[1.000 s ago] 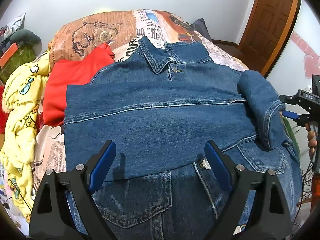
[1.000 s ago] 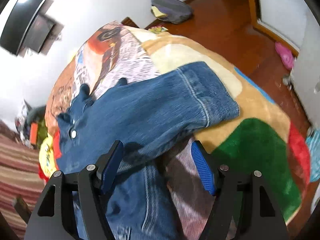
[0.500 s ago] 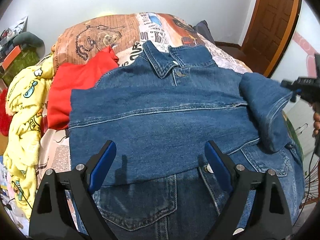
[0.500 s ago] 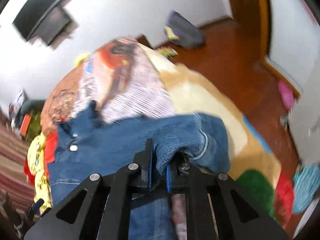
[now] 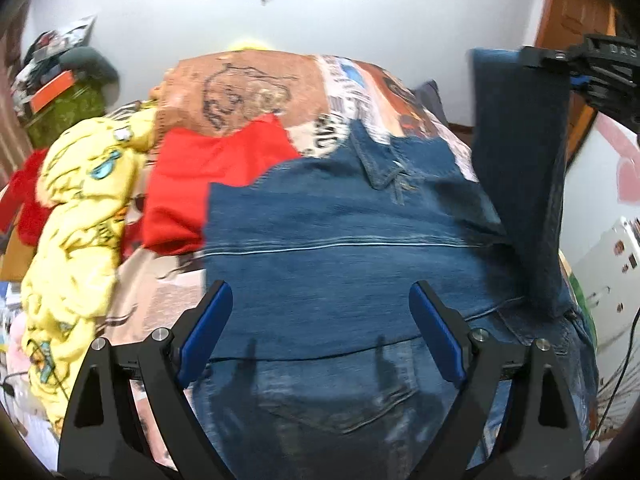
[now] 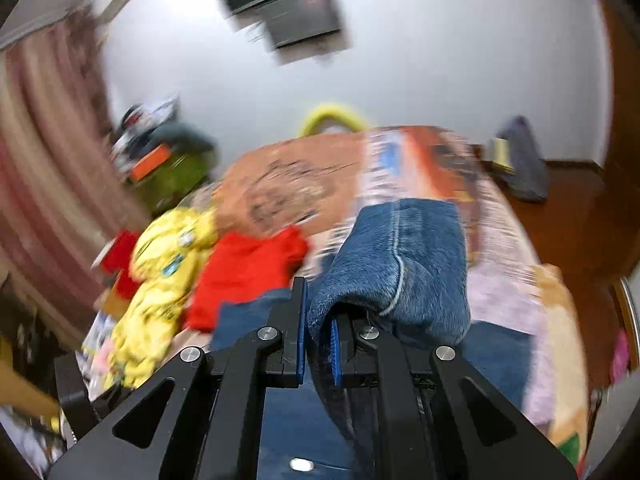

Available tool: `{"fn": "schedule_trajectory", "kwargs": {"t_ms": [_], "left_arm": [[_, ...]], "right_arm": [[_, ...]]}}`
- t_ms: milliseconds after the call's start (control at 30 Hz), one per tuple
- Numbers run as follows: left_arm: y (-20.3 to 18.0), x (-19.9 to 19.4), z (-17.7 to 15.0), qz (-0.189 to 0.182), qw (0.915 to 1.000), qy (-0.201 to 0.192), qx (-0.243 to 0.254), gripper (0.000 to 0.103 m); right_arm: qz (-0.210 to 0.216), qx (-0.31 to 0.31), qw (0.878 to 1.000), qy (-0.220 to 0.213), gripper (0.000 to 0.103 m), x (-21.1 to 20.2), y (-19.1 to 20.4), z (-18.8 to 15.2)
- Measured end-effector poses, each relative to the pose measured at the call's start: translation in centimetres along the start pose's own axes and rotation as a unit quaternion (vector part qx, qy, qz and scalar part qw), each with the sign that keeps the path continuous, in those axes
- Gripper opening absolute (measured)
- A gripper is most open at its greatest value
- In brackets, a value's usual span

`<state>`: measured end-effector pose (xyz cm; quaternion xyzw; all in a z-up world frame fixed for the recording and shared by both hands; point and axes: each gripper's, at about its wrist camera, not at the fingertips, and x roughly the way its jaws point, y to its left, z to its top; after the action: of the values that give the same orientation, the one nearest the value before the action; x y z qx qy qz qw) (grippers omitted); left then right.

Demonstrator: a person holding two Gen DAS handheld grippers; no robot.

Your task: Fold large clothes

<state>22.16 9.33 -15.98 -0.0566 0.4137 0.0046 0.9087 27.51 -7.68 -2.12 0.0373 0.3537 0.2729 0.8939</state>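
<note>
A blue denim jacket (image 5: 340, 248) lies front-up on the bed, collar at the far end, its left sleeve folded across the chest. My left gripper (image 5: 320, 328) is open and empty, hovering over the jacket's lower half. My right gripper (image 6: 318, 340) is shut on the jacket's right sleeve (image 6: 404, 264) at the cuff. In the left wrist view the right gripper (image 5: 576, 76) holds that sleeve (image 5: 520, 168) raised high above the jacket's right side, hanging down.
A red garment (image 5: 216, 176) and a yellow printed garment (image 5: 80, 216) lie left of the jacket on the patterned bedspread (image 5: 248, 88). A wooden door (image 5: 576, 16) and floor are at the right. A clutter pile (image 5: 60, 92) stands at the far left.
My right gripper closed on the right sleeve's cuff and lifted it up from the jacket's side. My left gripper stayed open, drifting slightly over the jacket.
</note>
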Motion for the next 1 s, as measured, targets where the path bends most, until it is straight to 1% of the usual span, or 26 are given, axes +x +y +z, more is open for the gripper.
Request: {"fn": "schedule_trajectory", "kwargs": {"t_ms": [67, 167, 233, 300, 400, 433, 467, 500, 533, 567, 600, 633, 733, 767, 800, 833, 900, 967, 1000], "left_arm": [[1.7, -0.6, -0.5, 0.009, 0.9998, -0.003, -0.017, 0.090], [4.1, -1.3, -1.3, 0.020, 0.9989, -0.001, -0.043, 0.090], [5.5, -1.6, -2.0, 0.028, 0.9980, 0.003, -0.056, 0.090], [6.7, -1.8, -2.7, 0.034, 0.9970, 0.009, -0.069, 0.090], [8.3, -2.0, -3.8, 0.037, 0.9952, 0.021, -0.088, 0.090], [8.7, -2.0, -4.1, 0.039, 0.9947, 0.024, -0.093, 0.090], [9.1, -2.0, -4.5, 0.040, 0.9940, 0.028, -0.098, 0.090], [9.3, -1.9, -4.6, 0.040, 0.9935, 0.031, -0.102, 0.090], [9.5, -1.9, -4.8, 0.037, 0.9931, 0.035, -0.106, 0.090], [9.5, -1.8, -4.9, 0.034, 0.9928, 0.037, -0.109, 0.090], [9.5, -1.7, -4.9, 0.030, 0.9924, 0.039, -0.113, 0.090], [9.4, -1.6, -4.9, 0.022, 0.9922, 0.040, -0.116, 0.090], [8.7, -1.1, -4.6, -0.005, 0.9915, 0.044, -0.122, 0.090], [8.4, -0.9, -4.5, -0.017, 0.9908, 0.047, -0.126, 0.090], [8.2, -0.6, -4.4, -0.026, 0.9899, 0.050, -0.130, 0.090], [8.0, -0.4, -4.3, -0.038, 0.9886, 0.054, -0.135, 0.090], [7.4, 0.2, -4.0, -0.065, 0.9859, 0.059, -0.143, 0.090], [6.8, 1.0, -3.8, -0.085, 0.9834, 0.068, -0.146, 0.090], [6.5, 1.6, -3.8, -0.088, 0.9819, 0.075, -0.150, 0.090]], "right_arm": [[0.021, -0.028, 0.999, 0.028, 0.009, 2.8, 3.1, -0.8], [0.050, -0.043, 0.994, 0.083, 0.008, 6.9, 5.7, -3.0], [0.061, -0.051, 0.989, 0.127, 0.008, 9.9, 7.0, -5.2], [0.068, -0.060, 0.981, 0.174, 0.009, 12.5, 8.0, -7.6], [0.073, -0.068, 0.971, 0.218, 0.009, 14.2, 8.8, -10.4], [0.074, -0.068, 0.970, 0.223, 0.010, 14.2, 9.2, -10.9], [0.074, -0.069, 0.968, 0.231, 0.015, 14.2, 9.3, -11.1], [0.075, -0.071, 0.964, 0.245, 0.025, 14.2, 9.3, -11.2], [0.075, -0.072, 0.962, 0.254, 0.029, 14.0, 9.2, -11.0], [0.074, -0.072, 0.960, 0.261, 0.037, 13.9, 9.3, -11.0], [0.068, -0.070, 0.960, 0.263, 0.039, 13.5, 9.1, -10.8], [0.069, -0.067, 0.961, 0.260, 0.039, 13.0, 9.0, -10.5], [0.077, -0.050, 0.967, 0.236, 0.040, 10.6, 7.6, -9.1], [0.076, -0.047, 0.970, 0.227, 0.043, 10.2, 7.4, -8.9], [0.069, -0.044, 0.974, 0.209, 0.047, 8.7, 6.4, -8.3], [0.061, -0.044, 0.978, 0.193, 0.049, 7.6, 5.7, -7.8], [0.044, -0.047, 0.984, 0.166, 0.054, 5.6, 4.3, -7.1], [0.010, -0.049, 0.989, 0.137, 0.059, 3.3, 2.1, -6.8], [-0.010, -0.048, 0.991, 0.125, 0.061, 2.3, 1.0, -6.9]]}}
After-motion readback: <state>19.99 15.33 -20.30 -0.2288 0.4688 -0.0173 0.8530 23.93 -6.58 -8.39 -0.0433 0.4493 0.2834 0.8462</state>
